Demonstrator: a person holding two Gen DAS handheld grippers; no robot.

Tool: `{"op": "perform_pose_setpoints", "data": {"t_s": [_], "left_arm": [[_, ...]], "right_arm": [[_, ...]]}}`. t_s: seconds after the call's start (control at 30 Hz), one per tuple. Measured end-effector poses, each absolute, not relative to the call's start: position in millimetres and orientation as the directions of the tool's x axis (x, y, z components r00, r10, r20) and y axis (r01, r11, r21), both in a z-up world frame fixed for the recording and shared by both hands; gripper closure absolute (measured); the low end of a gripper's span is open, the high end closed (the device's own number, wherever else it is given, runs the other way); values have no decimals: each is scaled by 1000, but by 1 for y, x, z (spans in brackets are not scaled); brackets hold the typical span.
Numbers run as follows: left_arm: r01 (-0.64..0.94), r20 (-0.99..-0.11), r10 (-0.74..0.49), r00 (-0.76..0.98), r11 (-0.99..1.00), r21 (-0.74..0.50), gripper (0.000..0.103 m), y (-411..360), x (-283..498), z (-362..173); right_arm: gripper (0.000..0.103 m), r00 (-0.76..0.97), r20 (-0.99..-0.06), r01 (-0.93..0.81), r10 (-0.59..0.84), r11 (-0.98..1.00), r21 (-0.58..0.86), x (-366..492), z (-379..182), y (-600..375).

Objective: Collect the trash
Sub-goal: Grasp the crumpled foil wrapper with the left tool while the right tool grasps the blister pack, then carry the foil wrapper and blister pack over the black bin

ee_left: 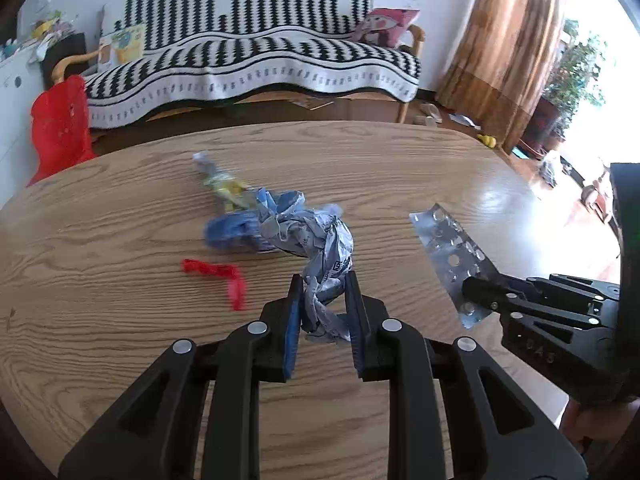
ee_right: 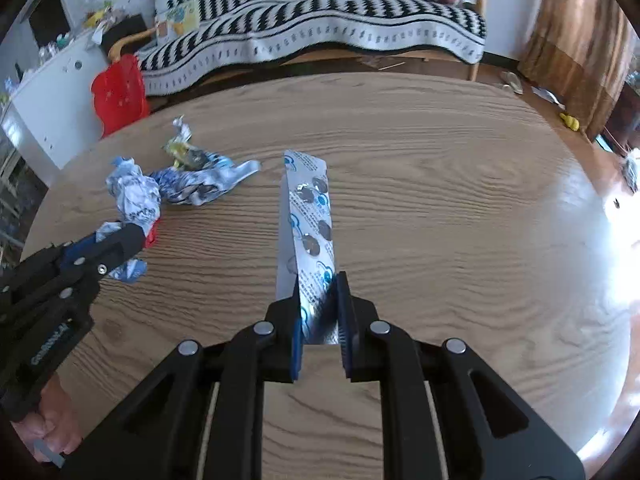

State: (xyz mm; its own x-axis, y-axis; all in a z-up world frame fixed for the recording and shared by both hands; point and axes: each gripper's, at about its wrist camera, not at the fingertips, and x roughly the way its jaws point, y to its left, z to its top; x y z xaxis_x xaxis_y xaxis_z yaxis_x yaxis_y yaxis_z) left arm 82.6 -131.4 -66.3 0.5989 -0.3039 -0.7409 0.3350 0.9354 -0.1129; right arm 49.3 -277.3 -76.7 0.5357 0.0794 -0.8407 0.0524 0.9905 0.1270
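Now blister pack (ee_right: 310, 240) between fingers (ee_right: 345, 312)

Zigzag-covered sofa (ee_left: 256, 40), brown curtain (ee_left: 504, 52), white wall (ee_left: 432, 8)

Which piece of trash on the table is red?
The thin red plastic strip lying flat on the wooden table. The other loose pieces there are a blue-and-white crumpled wrapper and a yellowish one.

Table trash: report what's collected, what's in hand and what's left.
Collected: nothing shows as binned; no bin is in view. In hand: left gripper is shut on a crumpled wrapper; right gripper is shut on a foil blister pack. Left on the table: blue wrapper, yellow wrapper, red scrap.
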Motion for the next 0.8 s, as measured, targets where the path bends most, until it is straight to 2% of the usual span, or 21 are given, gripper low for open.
{"op": "perform_pose_setpoints", "data": {"t_s": [0.3, 0.8], "left_arm": [[467, -724, -395, 566, 877, -113, 83, -224, 44, -59], [743, -726, -556, 405, 663, -93, 83, -415, -53, -76]], "right_arm": [[88, 576, -818, 192, 13, 970, 150, -20, -63, -380], [88, 526, -831, 553, -179, 814, 175, -190, -104, -585]]}}
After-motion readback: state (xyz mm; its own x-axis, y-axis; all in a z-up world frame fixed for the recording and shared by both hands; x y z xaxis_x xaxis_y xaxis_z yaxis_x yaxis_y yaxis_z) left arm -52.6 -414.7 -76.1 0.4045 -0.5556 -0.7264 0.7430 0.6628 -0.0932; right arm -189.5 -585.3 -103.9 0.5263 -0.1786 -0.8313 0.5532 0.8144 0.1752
